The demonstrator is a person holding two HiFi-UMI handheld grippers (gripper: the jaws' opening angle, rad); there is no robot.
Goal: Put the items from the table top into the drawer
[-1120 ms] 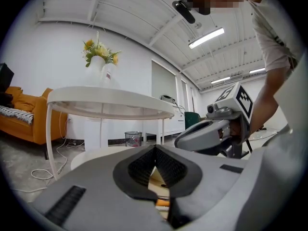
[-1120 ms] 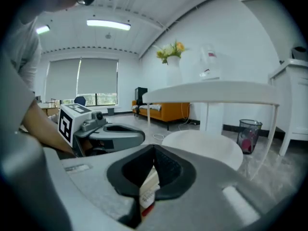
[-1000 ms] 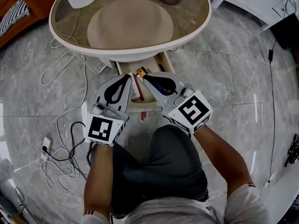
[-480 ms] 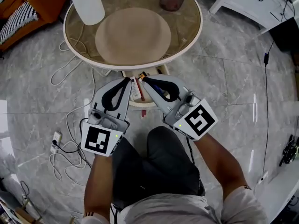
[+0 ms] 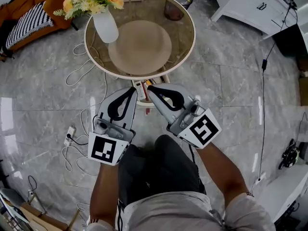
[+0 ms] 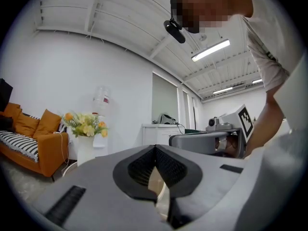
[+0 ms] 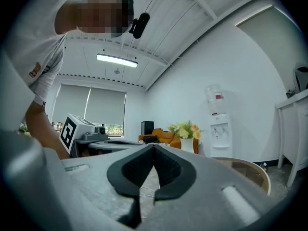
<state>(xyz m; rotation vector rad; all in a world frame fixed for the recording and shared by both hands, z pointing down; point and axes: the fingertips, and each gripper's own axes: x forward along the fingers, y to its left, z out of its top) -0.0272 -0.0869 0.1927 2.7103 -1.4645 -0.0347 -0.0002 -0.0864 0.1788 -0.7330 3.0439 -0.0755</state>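
Grey marble floor (image 5: 231, 90); white cables (image 5: 77, 143) lie on it at 8 o'clock from the person.

Round glass-topped table (image 5: 183, 30) at 12 o'clock in the head view. A round beige mat (image 5: 139, 46) lies on its centre. A white vase (image 5: 107, 29) of flowers stands upright on the glass at 10 o'clock from the mat, touching the mat's edge or just beside it; cannot tell which.

Left gripper (image 5: 133, 89): clenched, pads tip to tip, nothing between them (image 6: 155, 148). Right gripper (image 5: 148, 88): likewise closed and empty (image 7: 154, 147). Both point toward 12 o'clock, tips near each other.

Drawer (image 5: 142, 100): open, protruding from under the table's 6 o'clock edge, showing between the two grippers.

Items (image 5: 141, 86): lie inside the drawer, white and red-orange pieces, too small to identify.
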